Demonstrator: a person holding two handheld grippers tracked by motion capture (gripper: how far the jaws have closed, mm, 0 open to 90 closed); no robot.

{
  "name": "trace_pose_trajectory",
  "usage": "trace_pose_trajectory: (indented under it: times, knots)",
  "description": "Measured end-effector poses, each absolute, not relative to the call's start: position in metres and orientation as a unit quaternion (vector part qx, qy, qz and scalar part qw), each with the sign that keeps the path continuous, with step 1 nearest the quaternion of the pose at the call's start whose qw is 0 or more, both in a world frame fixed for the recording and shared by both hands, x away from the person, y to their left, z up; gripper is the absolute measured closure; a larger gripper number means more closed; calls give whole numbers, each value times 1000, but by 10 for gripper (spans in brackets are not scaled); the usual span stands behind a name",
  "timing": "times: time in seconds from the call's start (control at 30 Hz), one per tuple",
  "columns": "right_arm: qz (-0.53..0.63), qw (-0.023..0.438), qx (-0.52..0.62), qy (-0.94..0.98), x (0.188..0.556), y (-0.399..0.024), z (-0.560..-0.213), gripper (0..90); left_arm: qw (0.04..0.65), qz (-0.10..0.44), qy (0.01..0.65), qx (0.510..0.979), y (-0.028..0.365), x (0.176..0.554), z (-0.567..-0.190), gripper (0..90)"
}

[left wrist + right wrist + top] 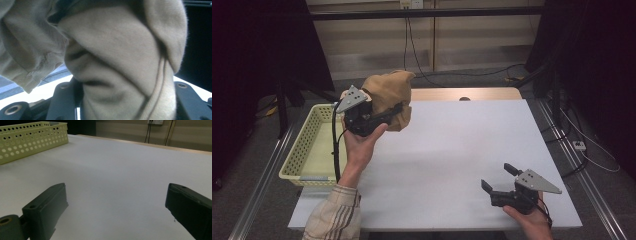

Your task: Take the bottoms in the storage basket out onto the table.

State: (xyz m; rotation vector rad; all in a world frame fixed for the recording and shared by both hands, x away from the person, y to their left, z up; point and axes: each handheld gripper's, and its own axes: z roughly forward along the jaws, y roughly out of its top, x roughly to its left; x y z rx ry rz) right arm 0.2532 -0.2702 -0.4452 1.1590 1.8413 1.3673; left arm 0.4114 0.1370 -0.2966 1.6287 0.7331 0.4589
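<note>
Cloth (392,95) bunched in left gripper (388,113), lifted at table's far-left corner beside basket (307,145).
Nearer, right gripper (498,178) rests on table (452,150), jaws wide, empty. Left jaws pinch a thick fold; risk: loose hanging folds slip out or snag the basket rim.
</note>
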Motion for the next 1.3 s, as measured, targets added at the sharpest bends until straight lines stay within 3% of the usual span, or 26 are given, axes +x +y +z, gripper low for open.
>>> trace_pose_trajectory:
  times: [1.3]
  knots:
    - [508, 281, 436, 688, 253, -271, -446, 35, 573, 144, 301, 749, 82, 424, -331, 471]
